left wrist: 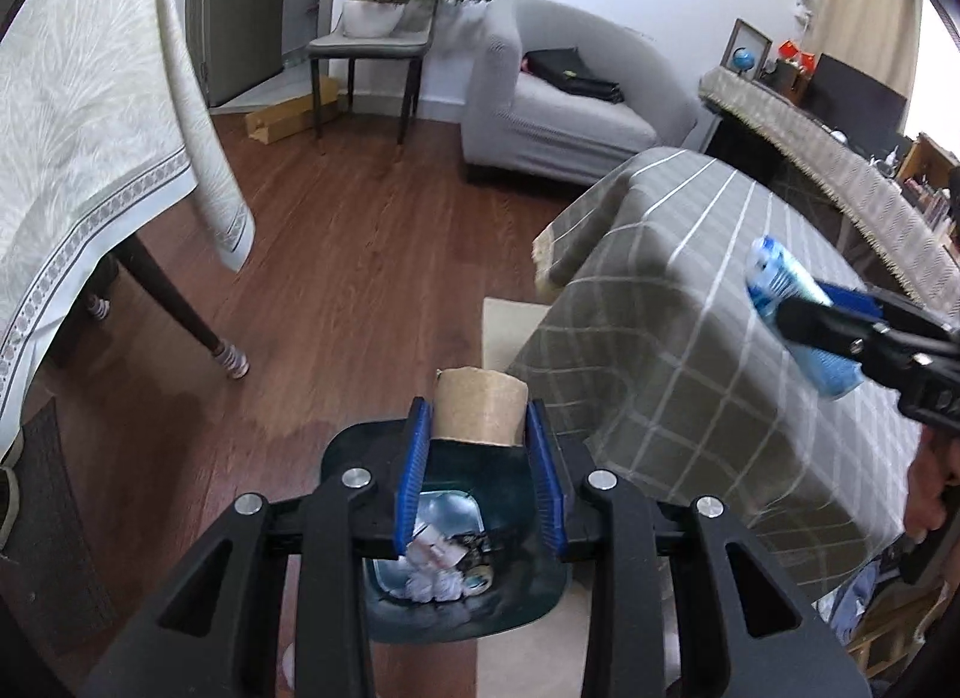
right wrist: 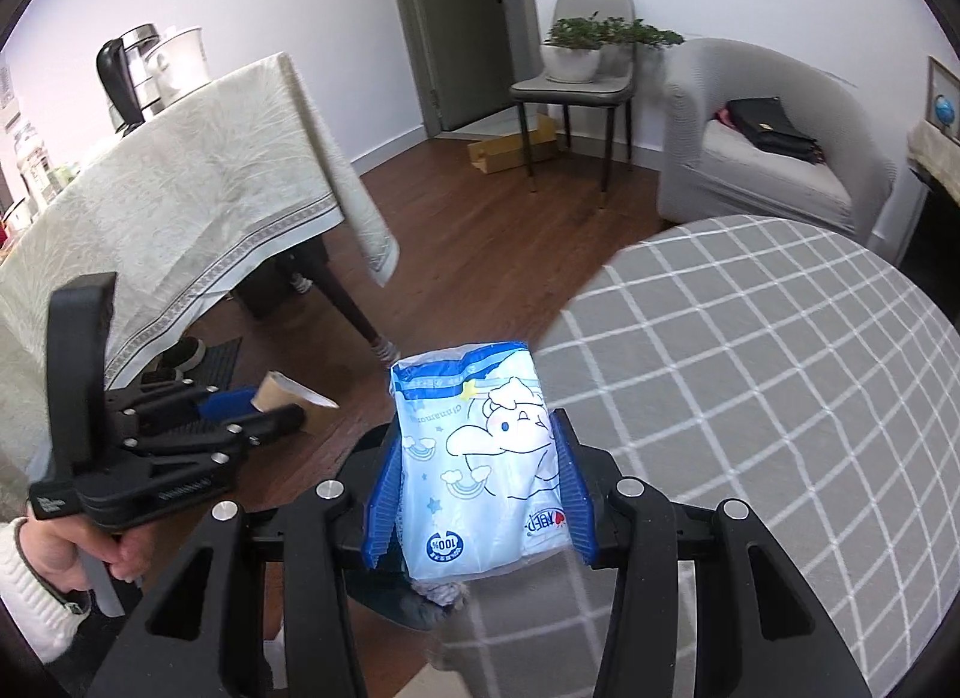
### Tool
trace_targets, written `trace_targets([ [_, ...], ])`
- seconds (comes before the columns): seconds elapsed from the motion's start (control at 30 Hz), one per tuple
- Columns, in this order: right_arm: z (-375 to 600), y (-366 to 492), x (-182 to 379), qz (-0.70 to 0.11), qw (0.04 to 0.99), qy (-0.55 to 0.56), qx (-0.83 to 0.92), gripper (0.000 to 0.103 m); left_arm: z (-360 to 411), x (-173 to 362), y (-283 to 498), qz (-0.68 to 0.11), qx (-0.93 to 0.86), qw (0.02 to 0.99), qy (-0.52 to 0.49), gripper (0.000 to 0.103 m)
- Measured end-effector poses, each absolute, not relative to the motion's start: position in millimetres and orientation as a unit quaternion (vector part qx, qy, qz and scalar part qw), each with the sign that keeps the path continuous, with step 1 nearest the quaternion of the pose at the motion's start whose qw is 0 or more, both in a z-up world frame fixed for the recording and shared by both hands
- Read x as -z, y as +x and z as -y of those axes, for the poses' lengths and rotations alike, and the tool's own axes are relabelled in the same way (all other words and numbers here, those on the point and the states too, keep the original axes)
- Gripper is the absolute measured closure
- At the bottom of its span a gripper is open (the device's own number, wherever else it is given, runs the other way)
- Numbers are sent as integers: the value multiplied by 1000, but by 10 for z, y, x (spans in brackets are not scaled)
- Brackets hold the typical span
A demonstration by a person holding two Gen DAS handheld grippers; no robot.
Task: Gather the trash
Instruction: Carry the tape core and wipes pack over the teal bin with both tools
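Cardboard, in the form of a short tube (left wrist: pixel 480 407), sits clamped between the blue pads of the left hand-held gripper (left wrist: pixel 480 428). The tube stands almost directly above the bin (left wrist: pixel 540 596), a dark bin on the floor just beside the checked tabletop (left wrist: pixel 690 290). Crumpled paper and wrappers already lie inside the bin. The right hand-held gripper (right wrist: pixel 480 494) is clenched on a blue-and-white pack (right wrist: pixel 480 458), apparently a soft tissue pack. In the left wrist view the pack hangs over the tabletop, to the right of the bin and well apart from its opening.

Failure risks from this position:

1. Tube miss. The pads hold the tube only by its near end, and the rest projects past the fingertips toward the far rim. If released before the tube is centred over the opening, it may strike the rim and roll away across the wood floor.

2. Pack slip. The pack is soft and bulges between the pads. Its film may slide under a sideways swing, dropping it on the tabletop or floor instead of in the bin.

3. Collision. Both hand-held grippers must reach one narrow opening. Bringing the right one in while the left is over the bin may knock the two together and dislodge either load.

4. Bin tip. A low approach may catch the rim and tilt the bin, spilling its contents.
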State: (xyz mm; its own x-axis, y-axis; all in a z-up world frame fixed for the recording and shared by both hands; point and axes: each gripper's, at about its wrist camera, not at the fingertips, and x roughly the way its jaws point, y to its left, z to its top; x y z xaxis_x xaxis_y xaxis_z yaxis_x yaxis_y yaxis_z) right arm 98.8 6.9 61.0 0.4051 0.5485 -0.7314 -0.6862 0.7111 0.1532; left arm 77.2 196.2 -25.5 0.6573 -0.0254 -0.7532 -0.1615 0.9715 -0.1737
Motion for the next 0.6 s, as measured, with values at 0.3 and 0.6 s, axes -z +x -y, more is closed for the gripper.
trace_targets([
  [0.3,-480,906,-496,-414,817,-96,-390,57,-2210,561,745,-446,-50,887,-113,68],
  [0.6,-785,896,-305,-439,800,-110,-393,56,-2335,1066,763,-510,-51,853,-103,68],
])
